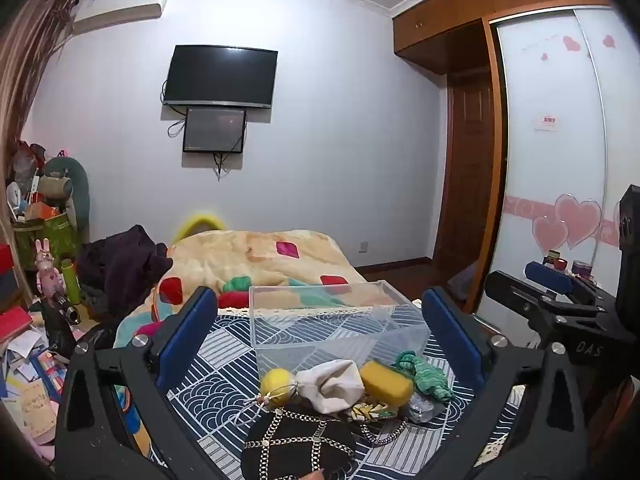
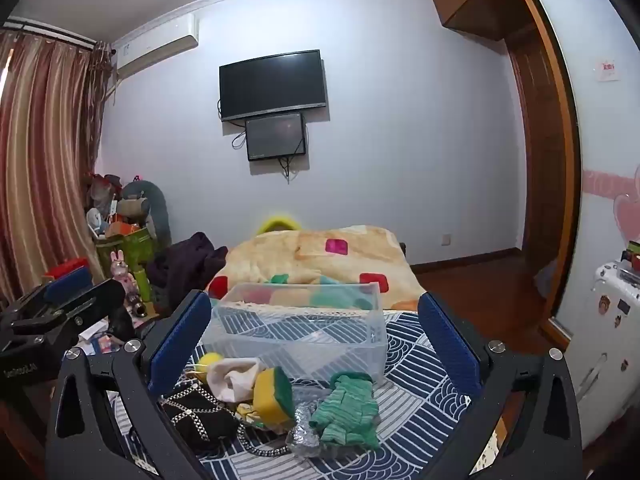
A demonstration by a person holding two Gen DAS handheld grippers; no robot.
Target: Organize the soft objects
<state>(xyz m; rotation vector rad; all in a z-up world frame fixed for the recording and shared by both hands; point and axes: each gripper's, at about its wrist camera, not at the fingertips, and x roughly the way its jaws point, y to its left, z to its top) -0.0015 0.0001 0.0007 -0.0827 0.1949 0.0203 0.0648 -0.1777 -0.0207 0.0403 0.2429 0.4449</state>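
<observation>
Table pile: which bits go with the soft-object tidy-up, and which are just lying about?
For the job: clear bin, yellow sponge, green knit cloth, white cloth pouch, yellow ball.

Lying about: black chain bag, crumpled foil, blanket.

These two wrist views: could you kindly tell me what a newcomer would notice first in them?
First, the clear plastic bin standing empty on the blue patterned cloth, with a little heap of soft things just in front of it: a green knit piece, a yellow sponge, a white cloth pouch and a black chain-trimmed bag. Both grippers, left and right, hover with jaws wide apart. A dark TV hangs on the far wall.
</observation>
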